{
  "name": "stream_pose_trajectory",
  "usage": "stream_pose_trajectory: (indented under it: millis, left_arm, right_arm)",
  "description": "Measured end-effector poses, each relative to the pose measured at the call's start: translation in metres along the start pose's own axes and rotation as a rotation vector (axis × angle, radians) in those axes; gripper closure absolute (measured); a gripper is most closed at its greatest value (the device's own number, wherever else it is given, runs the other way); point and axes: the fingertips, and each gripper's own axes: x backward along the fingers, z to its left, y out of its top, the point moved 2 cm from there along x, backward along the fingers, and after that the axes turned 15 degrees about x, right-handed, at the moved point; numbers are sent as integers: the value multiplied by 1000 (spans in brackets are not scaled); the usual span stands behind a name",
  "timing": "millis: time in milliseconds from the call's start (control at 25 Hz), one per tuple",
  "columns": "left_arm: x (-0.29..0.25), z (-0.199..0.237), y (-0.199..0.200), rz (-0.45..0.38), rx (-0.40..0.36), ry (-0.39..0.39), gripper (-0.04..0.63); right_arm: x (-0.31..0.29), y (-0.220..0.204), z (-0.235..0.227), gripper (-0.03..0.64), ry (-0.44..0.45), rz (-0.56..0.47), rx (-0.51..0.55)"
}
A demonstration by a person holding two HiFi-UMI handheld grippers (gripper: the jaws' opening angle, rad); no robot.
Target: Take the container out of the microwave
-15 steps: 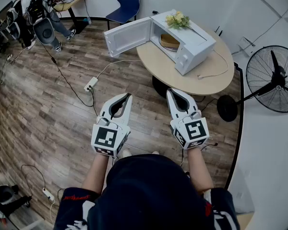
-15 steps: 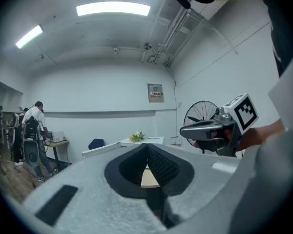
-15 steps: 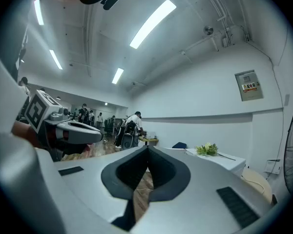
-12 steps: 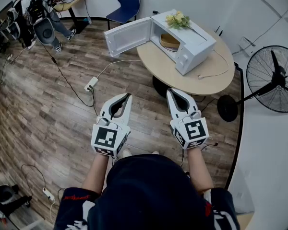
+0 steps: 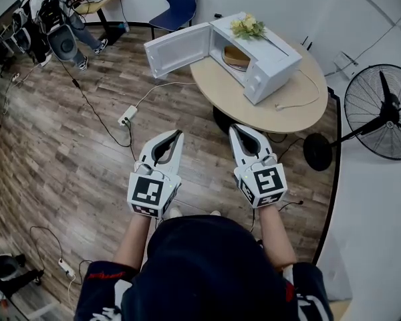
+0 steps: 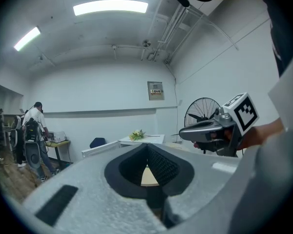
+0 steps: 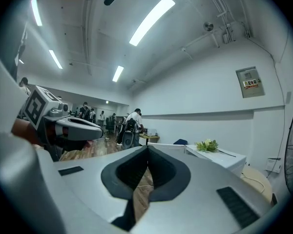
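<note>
Head view counts two grippers, one microwave [image 5: 273, 64], one container [image 5: 236, 57], one round table [image 5: 281, 112], one bunch of flowers [image 5: 247, 27], one pedestal fan [image 5: 381, 112] and one blue chair [image 5: 177, 2].

The left gripper [image 5: 176, 135] and right gripper [image 5: 235, 128] are held side by side in front of the microwave, well short of it. Each has its jaws closed tip to tip with nothing between them, as both gripper views confirm.

Against the frames from half a second back, almost nothing differs. The grippers keep the same spacing and pose, and the container has not moved.

The microwave is a white box with its flat door [image 5: 177, 49] swung wide open. The container sits inside its cavity, tan and rounded. The flowers lie on top of the microwave. The table beneath it has a smooth pale top, and the floor [image 5: 53, 146] around is wood-grain plank. The fan, to the right of the microwave, has a round wire cage.
</note>
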Motion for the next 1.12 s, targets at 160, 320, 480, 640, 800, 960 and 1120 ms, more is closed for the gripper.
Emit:
stream_pose_trajectory:
  millis: [160,320,480,640,800,960,1120]
  left_arm:
    - [-11,-11,-5,10,2,11,581]
    - [-22,-28,-14,14,4,19,581]
    - [-30,-46,-25,28,0,31,581]
    - [-36,-56,-33,48,-11,53,581]
    - [-43,-57,-38,67,-7,56,581]
    - [-54,-47,-43,79,4,53,581]
    - [-70,-25,-44,82,12,43,581]
  right_arm:
    - [6,-10,-10,609,13,3,-2]
    - [14,-22,-21,609,35,-3,-6]
    - [22,-35,-33,609,49,7,-12]
    - [27,-40,-41,609,67,2,-5]
    - [26,-50,-46,609,76,11,-32]
    - [13,-58,-48,609,78,26,-35]
    - [-13,-63,-51,609,78,42,-26]
